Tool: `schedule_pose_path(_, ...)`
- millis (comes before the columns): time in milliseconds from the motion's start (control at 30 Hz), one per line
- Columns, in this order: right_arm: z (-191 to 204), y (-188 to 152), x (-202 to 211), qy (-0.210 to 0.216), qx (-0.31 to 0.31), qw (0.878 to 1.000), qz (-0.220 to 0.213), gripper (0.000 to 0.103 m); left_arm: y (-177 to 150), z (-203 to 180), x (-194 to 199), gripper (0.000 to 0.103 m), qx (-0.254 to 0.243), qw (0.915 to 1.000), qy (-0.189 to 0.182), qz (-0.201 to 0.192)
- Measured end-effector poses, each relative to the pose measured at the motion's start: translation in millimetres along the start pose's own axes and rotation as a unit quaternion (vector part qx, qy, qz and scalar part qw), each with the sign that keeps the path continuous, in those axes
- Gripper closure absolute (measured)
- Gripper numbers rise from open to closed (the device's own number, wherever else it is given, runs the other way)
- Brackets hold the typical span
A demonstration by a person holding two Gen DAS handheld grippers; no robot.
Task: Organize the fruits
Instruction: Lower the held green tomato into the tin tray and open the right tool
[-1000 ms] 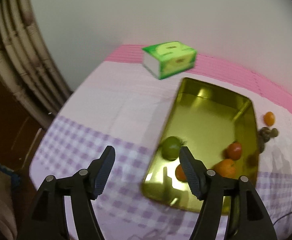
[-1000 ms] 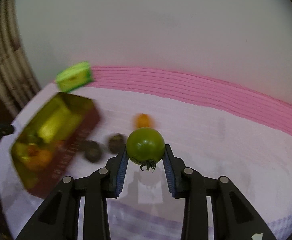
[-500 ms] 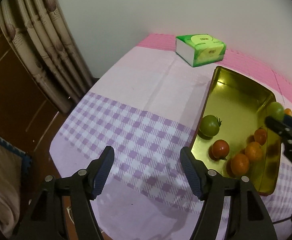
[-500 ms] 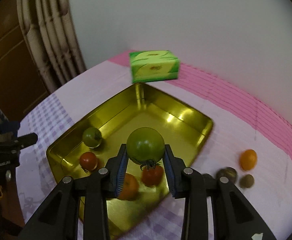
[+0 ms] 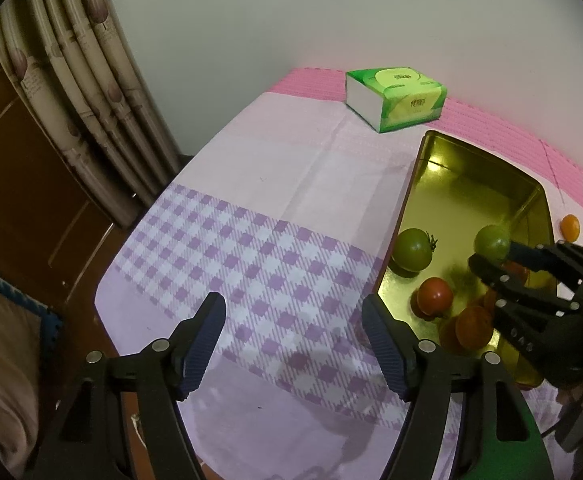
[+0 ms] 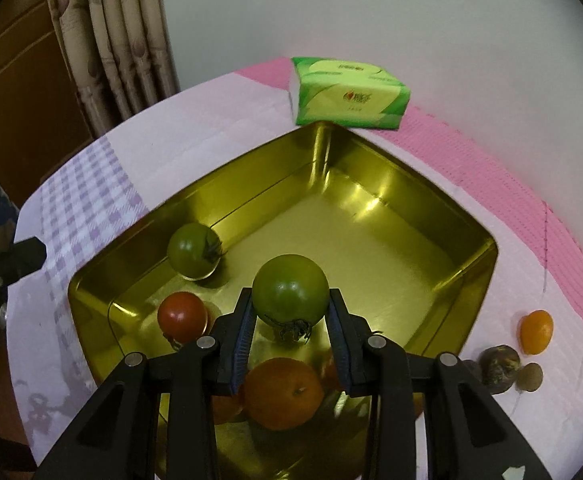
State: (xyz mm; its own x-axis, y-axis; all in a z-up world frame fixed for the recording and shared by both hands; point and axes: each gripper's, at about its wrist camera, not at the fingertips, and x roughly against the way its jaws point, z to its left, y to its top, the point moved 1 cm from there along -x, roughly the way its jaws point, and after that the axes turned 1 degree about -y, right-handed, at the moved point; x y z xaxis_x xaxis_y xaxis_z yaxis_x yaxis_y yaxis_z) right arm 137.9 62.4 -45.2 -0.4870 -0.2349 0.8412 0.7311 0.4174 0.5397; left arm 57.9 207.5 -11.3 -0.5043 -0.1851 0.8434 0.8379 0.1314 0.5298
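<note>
Right hand-held gripper (image 6: 291, 332) grips a green tomato (image 6: 290, 289) above the gold tray (image 6: 391, 184), over its open middle floor. Left hand-held gripper (image 5: 293, 338) hangs open over the table's checked cloth (image 5: 251, 256) near the front edge. Tissue pack (image 6: 349, 98) writing is unreadable.

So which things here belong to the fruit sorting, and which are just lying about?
Job: green tomato in right hand-held gripper; gold tray with green tomato, red tomato, orange; loose small orange fruit.
Lying about: tissue pack, curtain, empty left hand-held gripper.
</note>
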Motion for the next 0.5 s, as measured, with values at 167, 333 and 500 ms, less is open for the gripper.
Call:
schedule_pose_path(167,3,-3,-6,0.006,-0.003,1.0,0.009,0.069,0,0,-1,0.032,0.001,1.0,-0.001,0.001)
schedule_pose_path(333,4,-3,-1,0.01,-0.004,1.0,0.001,0.064,-1,-1,-4,0.032,0.001,1.0,-0.002,0.007)
schedule_pose_path(500,-7,-1,26,0.019,-0.023,0.999,-0.032,0.06,-2,0,-6,0.032,0.005,0.9999,-0.001,0.01)
